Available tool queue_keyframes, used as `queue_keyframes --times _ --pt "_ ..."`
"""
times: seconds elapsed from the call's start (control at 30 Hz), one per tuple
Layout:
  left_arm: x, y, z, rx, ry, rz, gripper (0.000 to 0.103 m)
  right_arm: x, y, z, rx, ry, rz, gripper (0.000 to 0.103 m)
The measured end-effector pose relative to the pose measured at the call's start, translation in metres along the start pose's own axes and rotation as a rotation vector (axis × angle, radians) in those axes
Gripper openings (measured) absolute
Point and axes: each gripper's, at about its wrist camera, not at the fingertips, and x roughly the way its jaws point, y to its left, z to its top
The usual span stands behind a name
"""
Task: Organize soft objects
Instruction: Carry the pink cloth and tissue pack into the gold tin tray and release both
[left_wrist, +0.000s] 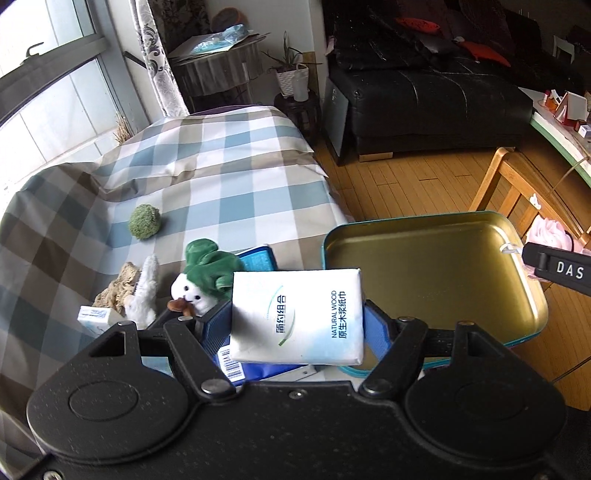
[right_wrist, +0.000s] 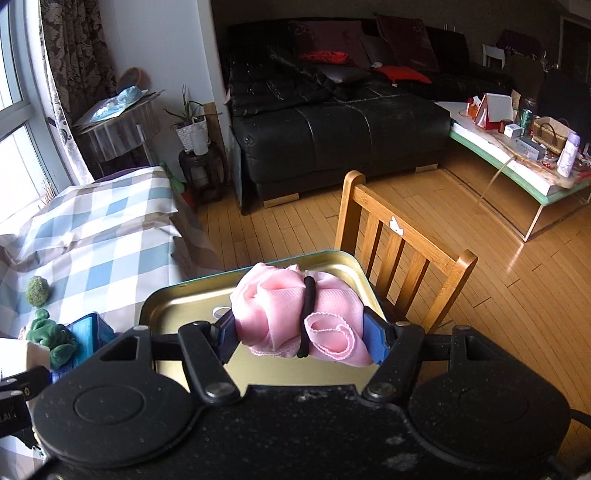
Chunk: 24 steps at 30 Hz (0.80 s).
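Observation:
My left gripper (left_wrist: 297, 317) is shut on a white tissue pack (left_wrist: 297, 314), held above the checked cloth just left of the gold tin tray (left_wrist: 443, 273). My right gripper (right_wrist: 301, 332) is shut on a pink fabric bundle (right_wrist: 295, 314) tied with a black band, over the same tin tray (right_wrist: 177, 306). A green frog plush (left_wrist: 207, 273) (right_wrist: 51, 336), a green fuzzy ball (left_wrist: 144, 221) (right_wrist: 37, 291), a beige knitted piece (left_wrist: 118, 288) and a white plush (left_wrist: 146, 295) lie on the cloth. The right gripper's tip and pink bundle (left_wrist: 546, 236) show at the left wrist view's right edge.
A blue box (left_wrist: 258, 258) (right_wrist: 85, 328) lies beside the tray, a small white carton (left_wrist: 96, 317) near the plush. The checked cloth (left_wrist: 207, 173) covers the work surface. A wooden chair (right_wrist: 399, 251) stands right of the tray; a black sofa (right_wrist: 332, 129) and a cluttered low table (right_wrist: 517, 162) stand beyond.

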Motion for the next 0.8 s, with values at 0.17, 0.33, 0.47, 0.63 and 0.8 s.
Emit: queue_keyframes --times 0.17,0.33,0.47,0.63,0.8 --pt "0.020 -0.023 0.007 0.004 0.041 -0.005 0.068 0.020 0.004 0.004 -0.036 0.056 -0.023 0.066" --pt "0.043 -0.035 0.014 -0.005 0.086 -0.005 0.068 0.028 0.001 0.001 -0.016 0.110 -0.014 0.066" --pt "0.059 -0.041 0.018 -0.009 0.117 -0.002 0.068 0.033 0.002 -0.002 -0.017 0.139 -0.025 0.066" --pt "0.076 -0.048 0.020 -0.007 0.150 0.001 0.068 0.039 0.004 -0.002 -0.009 0.166 -0.018 0.066" --pt "0.090 -0.053 0.021 -0.004 0.179 -0.002 0.069 0.043 -0.001 0.000 0.021 0.191 -0.027 0.066"
